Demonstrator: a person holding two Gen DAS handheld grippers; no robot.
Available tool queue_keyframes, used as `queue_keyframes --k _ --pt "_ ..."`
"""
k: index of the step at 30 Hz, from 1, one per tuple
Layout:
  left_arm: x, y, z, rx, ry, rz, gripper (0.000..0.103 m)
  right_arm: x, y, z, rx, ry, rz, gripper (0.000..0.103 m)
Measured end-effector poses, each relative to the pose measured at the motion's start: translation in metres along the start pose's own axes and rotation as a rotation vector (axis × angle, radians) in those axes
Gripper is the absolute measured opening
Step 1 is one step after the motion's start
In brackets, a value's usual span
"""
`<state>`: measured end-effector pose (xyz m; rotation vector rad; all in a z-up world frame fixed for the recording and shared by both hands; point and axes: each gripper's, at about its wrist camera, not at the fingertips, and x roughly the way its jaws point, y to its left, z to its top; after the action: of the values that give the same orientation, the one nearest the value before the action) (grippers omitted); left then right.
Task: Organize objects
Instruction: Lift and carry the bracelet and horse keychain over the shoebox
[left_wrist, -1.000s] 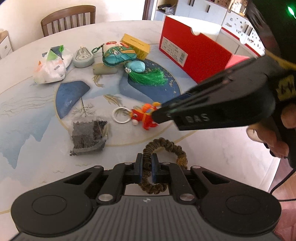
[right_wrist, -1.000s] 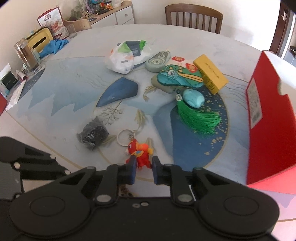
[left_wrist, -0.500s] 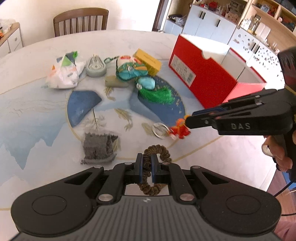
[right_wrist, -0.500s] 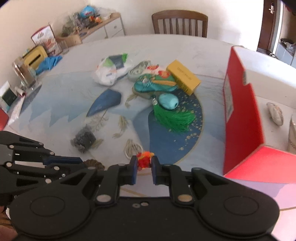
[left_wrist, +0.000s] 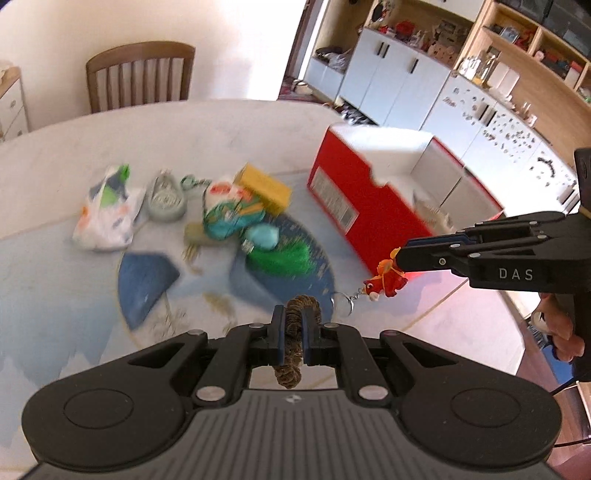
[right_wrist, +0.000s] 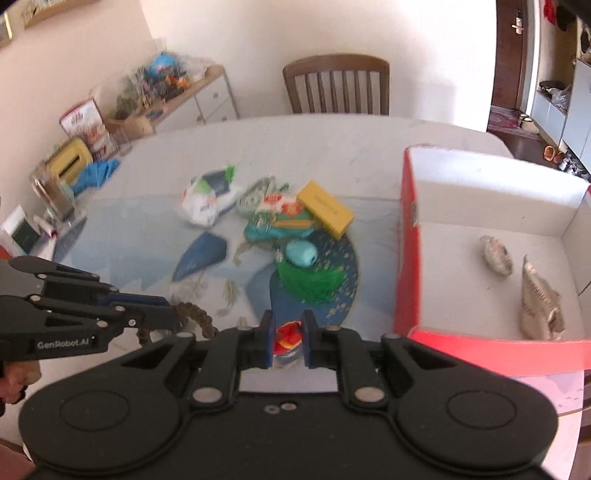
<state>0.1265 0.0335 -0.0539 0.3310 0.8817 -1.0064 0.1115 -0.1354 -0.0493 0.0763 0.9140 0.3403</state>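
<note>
The open red shoebox (right_wrist: 491, 266) stands on the worktop (right_wrist: 332, 155), ahead and to the right of both tools. The right hand-held gripper (right_wrist: 287, 341), clamped on a red parrot keychain (left_wrist: 386, 282), is nearer it. The left hand-held gripper (left_wrist: 293, 338) pinches a braided brown loop (left_wrist: 295, 317).

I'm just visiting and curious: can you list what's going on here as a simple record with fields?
Left claw: shut on a brown braided loop
Right claw: shut on an orange toy keychain, lifted off the table
Red box: open, two small things inside
Table: yellow box, green tassel, white bag and other bits
</note>
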Motion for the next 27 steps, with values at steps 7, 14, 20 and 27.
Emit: queue_keyframes --k 7,14,20,27 --pt "-0.006 -0.026 0.053 0.086 -0.059 -0.022 0.008 -0.031 -0.022 0.026 0.023 -0.085 -0.007 0.013" --pt "-0.007 -0.067 0.102 0.207 -0.125 -0.031 0.008 -0.064 -0.050 0.050 0.013 -0.180 -0.035 0.013" --pt "0.011 -0.109 0.138 0.260 -0.142 -0.053 0.008 -0.079 -0.082 0.067 0.017 -0.229 -0.076 0.013" --pt "0.062 -0.152 0.154 0.295 -0.071 -0.061 0.008 -0.066 -0.129 0.061 0.044 -0.192 -0.110 0.013"
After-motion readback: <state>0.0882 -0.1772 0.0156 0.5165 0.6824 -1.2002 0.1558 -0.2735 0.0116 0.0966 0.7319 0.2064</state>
